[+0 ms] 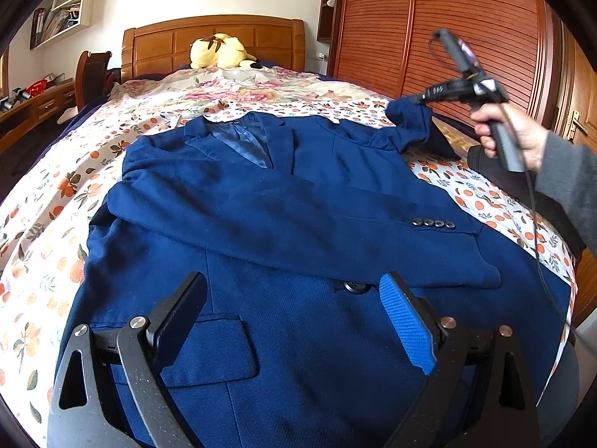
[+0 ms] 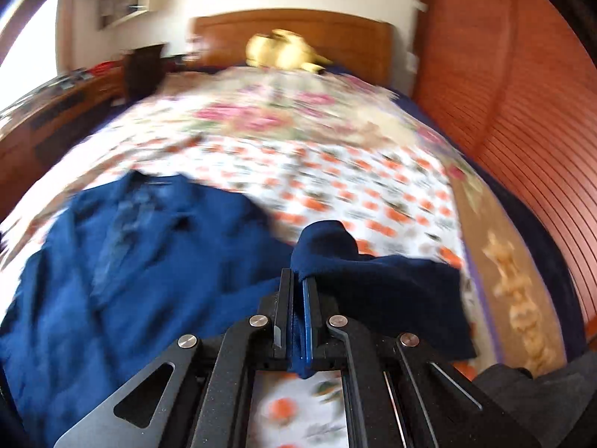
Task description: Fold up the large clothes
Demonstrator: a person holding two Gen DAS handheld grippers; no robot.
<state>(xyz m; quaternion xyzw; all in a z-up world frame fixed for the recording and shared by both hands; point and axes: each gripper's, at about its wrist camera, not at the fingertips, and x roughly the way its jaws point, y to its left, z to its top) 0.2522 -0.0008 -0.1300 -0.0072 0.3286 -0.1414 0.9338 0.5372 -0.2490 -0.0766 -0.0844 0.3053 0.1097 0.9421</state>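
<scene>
A dark blue blazer [image 1: 298, 205] lies face up on the floral bedsheet [image 1: 44, 224], collar toward the headboard. One sleeve is folded across its chest, cuff buttons [image 1: 434, 223] showing. My left gripper [image 1: 293, 283] hovers open over the blazer's lower front, with nothing between its fingers. A person's hand holds my right gripper [image 1: 414, 100] at the far right, shut on the end of the other sleeve [image 1: 406, 127], which is lifted off the bed. In the blurred right wrist view the gripper [image 2: 298, 276] pinches the sleeve [image 2: 373, 283], with the blazer body [image 2: 149, 261] to its left.
A yellow plush toy [image 1: 220, 52] sits against the wooden headboard [image 1: 212, 37]. A slatted wooden wardrobe [image 1: 466, 37] runs along the right of the bed, and a desk [image 1: 33, 104] and chair stand on the left. A black cable [image 1: 537, 246] hangs from the right gripper's handle.
</scene>
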